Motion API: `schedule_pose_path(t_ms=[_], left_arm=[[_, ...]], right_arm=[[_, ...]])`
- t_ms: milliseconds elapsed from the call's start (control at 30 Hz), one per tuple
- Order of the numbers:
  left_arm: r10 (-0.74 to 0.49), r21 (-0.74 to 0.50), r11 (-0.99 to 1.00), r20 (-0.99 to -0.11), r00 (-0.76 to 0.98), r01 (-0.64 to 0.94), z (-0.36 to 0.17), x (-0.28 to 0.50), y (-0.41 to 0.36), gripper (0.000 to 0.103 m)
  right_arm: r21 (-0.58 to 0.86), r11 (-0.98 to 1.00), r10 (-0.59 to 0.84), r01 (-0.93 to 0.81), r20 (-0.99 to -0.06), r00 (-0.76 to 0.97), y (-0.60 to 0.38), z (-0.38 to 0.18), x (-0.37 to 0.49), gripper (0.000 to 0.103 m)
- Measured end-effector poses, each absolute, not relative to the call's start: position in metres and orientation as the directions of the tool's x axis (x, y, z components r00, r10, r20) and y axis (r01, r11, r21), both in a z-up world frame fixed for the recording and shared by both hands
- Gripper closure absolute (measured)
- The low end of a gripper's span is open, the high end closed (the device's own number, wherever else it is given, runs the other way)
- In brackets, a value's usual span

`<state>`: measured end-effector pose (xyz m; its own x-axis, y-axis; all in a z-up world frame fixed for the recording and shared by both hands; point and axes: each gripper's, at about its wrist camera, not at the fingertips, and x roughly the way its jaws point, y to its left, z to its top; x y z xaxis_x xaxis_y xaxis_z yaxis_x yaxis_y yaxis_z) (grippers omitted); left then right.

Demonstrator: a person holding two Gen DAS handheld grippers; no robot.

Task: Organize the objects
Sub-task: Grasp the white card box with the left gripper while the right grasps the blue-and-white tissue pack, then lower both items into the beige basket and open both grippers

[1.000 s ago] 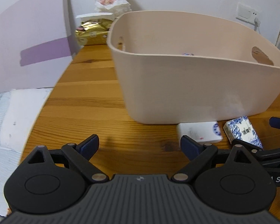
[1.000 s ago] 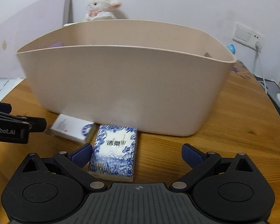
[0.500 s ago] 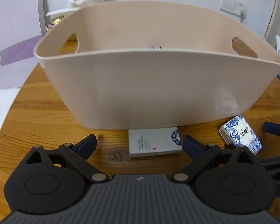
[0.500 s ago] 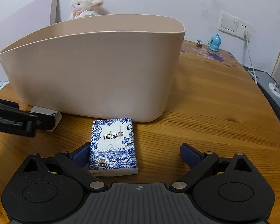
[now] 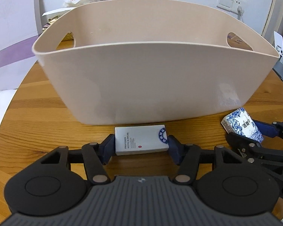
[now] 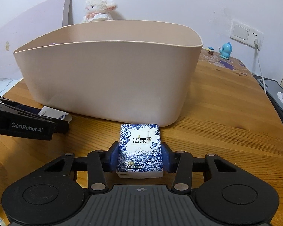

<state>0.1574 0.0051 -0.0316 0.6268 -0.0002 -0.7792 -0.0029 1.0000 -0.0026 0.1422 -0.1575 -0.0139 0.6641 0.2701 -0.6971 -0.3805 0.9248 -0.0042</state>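
The wooden counter (image 6: 226,113) carries everything, with plenty of bare room to the right of the right tool. Straight ahead of both tools stands a big beige tub (image 5: 151,79), its near wall rising well above the tool tips and its top open; it has a cut-out handle at each end. Its wall looks stiff and smooth, so anything going in has to be lifted clear over the rim first.

The left tool (image 5: 140,143) is clamped on a small white box (image 5: 140,140), its blue pads pressing on the two short ends. The box lies flat on the counter, just in front of the tub's base. It looks light and fairly rigid, probably thin card, so a firm squeeze could dent it; the end-to-end hold seems sound.

The right tool (image 6: 140,155) is clamped on a blue-and-white tissue pack (image 6: 140,150), pads on its long sides, near the end closer to the tool. The pack lies flat, its far end nearly touching the tub. It is likely soft, light and film-wrapped, so it may give and slip; a hold nearer its middle would be steadier.

The two tools sit close side by side, so lifting together leaves little room between them.
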Motion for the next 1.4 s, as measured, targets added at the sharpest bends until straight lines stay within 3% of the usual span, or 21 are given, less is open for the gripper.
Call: schedule_pose_path(t_ms=[300, 767, 1067, 1400], left_arm=[[-0.008, -0.004, 1.0, -0.76, 0.65, 0.007, -0.025, 0.124, 0.012, 0.042], [0.013, 0.023, 1.0, -0.614, 0.79, 0.002, 0.042, 0.079, 0.026, 0.042], [0.035, 0.037, 0.999, -0.547, 0.836, -0.017, 0.082, 0.109, 0.03, 0.042], [0.077, 0.078, 0.996, -0.595, 0.8, -0.038, 0.078, 0.185, 0.021, 0.042]], right_arm=[[0.002, 0.922, 0.288, -0.387, -0.671, 0.683, -0.169, 0.0, 0.124, 0.061], [-0.004, 0.923, 0.332, -0.386, -0.499, 0.8, -0.186, 0.072, 0.093, 0.061], [-0.002, 0.925, 0.346, -0.381, -0.41, 0.844, -0.177, 0.108, 0.116, 0.061], [0.003, 0.929, 0.337, -0.37, -0.416, 0.844, -0.151, 0.113, 0.167, 0.061]])
